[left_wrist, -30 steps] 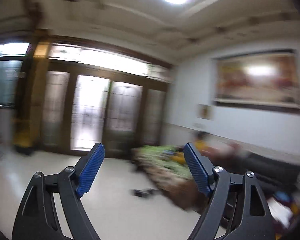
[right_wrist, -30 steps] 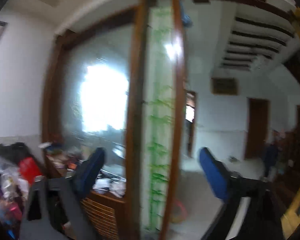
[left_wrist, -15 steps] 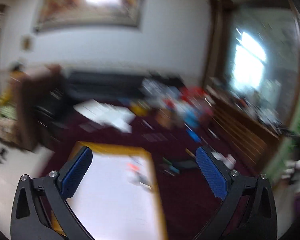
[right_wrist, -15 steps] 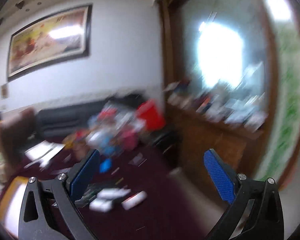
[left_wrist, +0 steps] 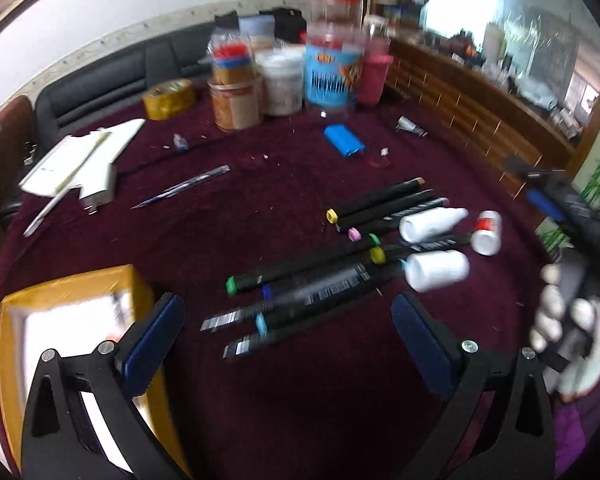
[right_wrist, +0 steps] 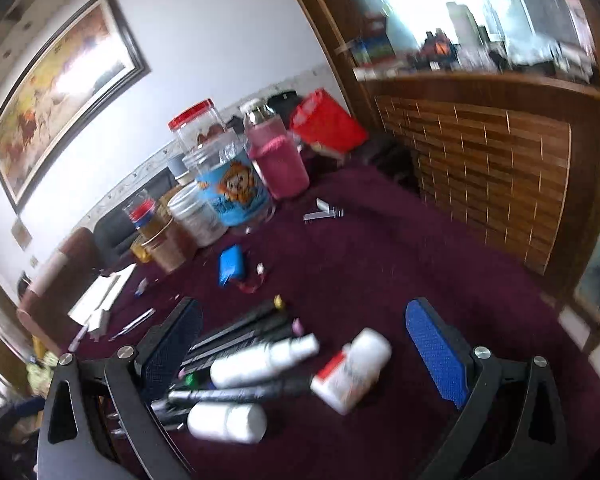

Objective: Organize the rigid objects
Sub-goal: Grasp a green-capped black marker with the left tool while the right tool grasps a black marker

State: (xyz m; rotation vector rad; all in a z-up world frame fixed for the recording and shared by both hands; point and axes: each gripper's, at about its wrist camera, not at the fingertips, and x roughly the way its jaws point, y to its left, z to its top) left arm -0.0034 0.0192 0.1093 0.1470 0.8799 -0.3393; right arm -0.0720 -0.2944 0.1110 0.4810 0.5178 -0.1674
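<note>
I hold both claws above a table (left_wrist: 148,248) covered in dark maroon cloth, and nothing is gripped yet. At the left edge sits a yellow box (left_wrist: 66,300) with a pale inside, which I judge to be the place for tidied things. My left claw (left_wrist: 288,342) has its blue pads wide apart and empty, hovering near the box and just short of the markers (left_wrist: 320,276). These are black barrels with coloured end caps, lying roughly side by side in a loose fan at the table's middle. To take one well, I should come down square across a single barrel, close on its middle, and lift straight so its neighbours do not roll. Right of the markers, touching some of them, lie two white bottles (right_wrist: 260,360), one slim with a nozzle, one stubby. Further right lies a white pill bottle (right_wrist: 352,372) with a red label, on its side, apart from the rest. My right claw (right_wrist: 304,350) is also spread wide and empty, with the slim bottle and pill bottle showing between its pads. Its height above them is hard to tell. Jars (right_wrist: 228,188) stand at the far side. The view is blurred
</note>
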